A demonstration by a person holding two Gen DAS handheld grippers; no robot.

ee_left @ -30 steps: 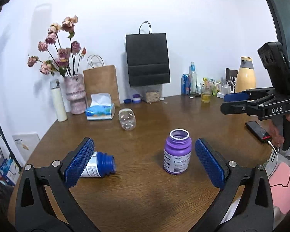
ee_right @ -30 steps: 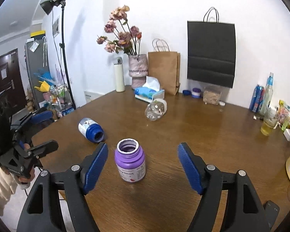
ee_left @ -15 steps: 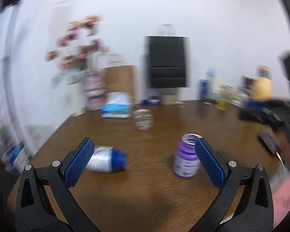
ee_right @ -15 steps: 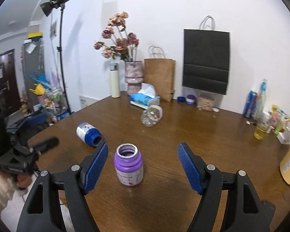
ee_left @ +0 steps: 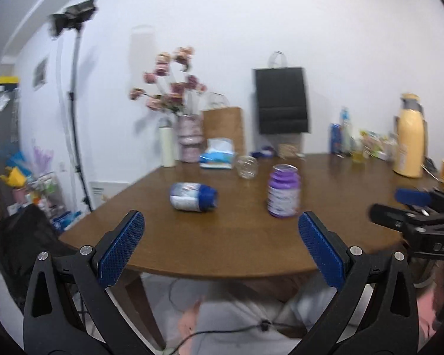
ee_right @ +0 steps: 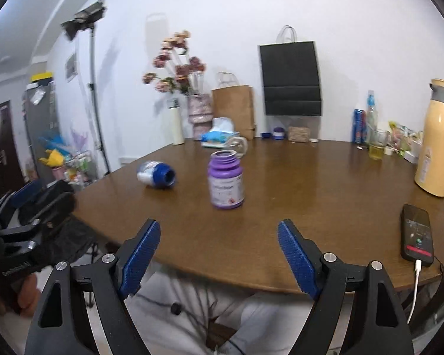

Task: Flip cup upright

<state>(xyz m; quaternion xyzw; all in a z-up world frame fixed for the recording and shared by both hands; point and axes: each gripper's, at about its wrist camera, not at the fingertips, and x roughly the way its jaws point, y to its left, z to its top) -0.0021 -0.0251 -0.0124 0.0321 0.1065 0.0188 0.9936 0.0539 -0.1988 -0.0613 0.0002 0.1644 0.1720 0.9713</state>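
Looking across the round worktop (ee_right: pixel 325 213), I have both tools pulled back past its near edge, well short of everything. My left hand-held gripper (ee_left: pixel 220 250) and right hand-held gripper (ee_right: pixel 217 259) both gape wide with nothing between the pads. A purple bottle (ee_right: pixel 225 184) stands upright mid-table; a blue-capped bottle (ee_left: pixel 194 197) lies beside it. The cup (ee_left: pixel 247 167), a clear glass, lies on its side farther back, near the tissue box (ee_left: pixel 217 157). I judge it rigid, slick, breakable and prone to rolling, so I'd pinch across its body, firmly but gently.
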